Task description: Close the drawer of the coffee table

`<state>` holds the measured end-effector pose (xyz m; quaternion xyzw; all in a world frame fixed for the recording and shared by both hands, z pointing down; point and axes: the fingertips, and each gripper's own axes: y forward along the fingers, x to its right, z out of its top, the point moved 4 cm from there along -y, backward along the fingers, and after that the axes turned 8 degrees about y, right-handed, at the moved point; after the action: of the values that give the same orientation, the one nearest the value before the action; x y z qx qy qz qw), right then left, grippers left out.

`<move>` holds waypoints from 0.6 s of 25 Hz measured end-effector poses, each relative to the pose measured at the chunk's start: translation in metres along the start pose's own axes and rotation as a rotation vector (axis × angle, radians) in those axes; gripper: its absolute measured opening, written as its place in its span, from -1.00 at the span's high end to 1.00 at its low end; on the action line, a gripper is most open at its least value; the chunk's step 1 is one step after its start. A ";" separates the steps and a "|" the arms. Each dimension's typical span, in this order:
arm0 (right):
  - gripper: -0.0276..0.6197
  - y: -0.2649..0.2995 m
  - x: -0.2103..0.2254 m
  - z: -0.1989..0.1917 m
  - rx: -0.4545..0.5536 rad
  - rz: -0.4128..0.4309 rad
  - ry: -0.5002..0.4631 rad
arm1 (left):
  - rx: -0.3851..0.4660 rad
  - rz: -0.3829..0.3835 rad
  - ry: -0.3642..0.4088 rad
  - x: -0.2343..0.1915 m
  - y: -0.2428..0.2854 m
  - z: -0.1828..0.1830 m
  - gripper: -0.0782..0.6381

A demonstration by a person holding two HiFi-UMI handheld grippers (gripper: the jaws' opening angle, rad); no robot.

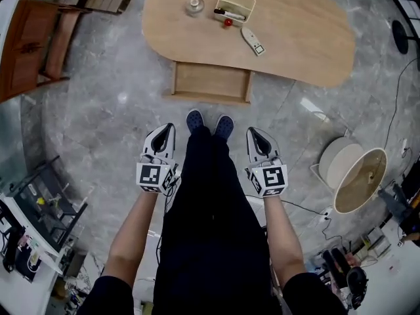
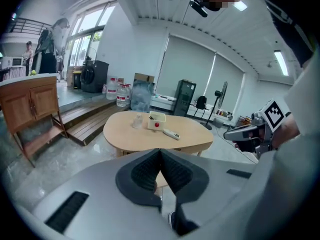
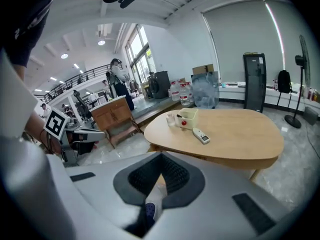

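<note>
Drawer (image 1: 211, 82) stands pulled out from under the near edge of the table (image 1: 308, 44), open toward my shoes (image 1: 195, 120), and looks empty. Wooden box on runners, I judge: stiff, light, an easy slider, though it may bind if pushed off-centre. No grip needed. Press flat against the front panel (image 1: 209, 98), near its middle. Left hand-held gripper (image 1: 167, 131) and right hand-held gripper (image 1: 255, 135) hang beside my legs, well apart from it, each with jaws together on nothing.
</note>
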<state>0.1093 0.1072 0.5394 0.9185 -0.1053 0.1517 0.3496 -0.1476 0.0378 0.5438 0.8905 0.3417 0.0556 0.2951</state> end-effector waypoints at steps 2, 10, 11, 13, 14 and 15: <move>0.83 0.016 0.011 -0.019 -0.007 -0.004 0.008 | -0.027 0.021 -0.011 -0.008 0.013 -0.022 0.71; 0.83 0.058 0.023 -0.075 -0.046 0.003 0.029 | -0.125 -0.035 0.023 -0.006 0.037 -0.085 0.71; 0.83 0.062 0.026 -0.082 -0.049 -0.001 0.042 | -0.137 -0.033 0.032 -0.008 0.041 -0.092 0.71; 0.83 0.073 0.036 -0.101 -0.065 -0.013 0.046 | -0.147 -0.027 0.034 -0.013 0.052 -0.106 0.71; 0.83 0.078 0.042 -0.111 -0.076 -0.020 0.045 | -0.150 -0.027 0.031 -0.014 0.058 -0.115 0.71; 0.83 0.082 0.047 -0.120 -0.085 -0.027 0.044 | -0.155 -0.031 0.033 -0.015 0.063 -0.125 0.71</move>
<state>0.1041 0.1240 0.6917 0.9006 -0.0915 0.1627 0.3926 -0.1600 0.0518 0.6831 0.8587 0.3547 0.0920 0.3582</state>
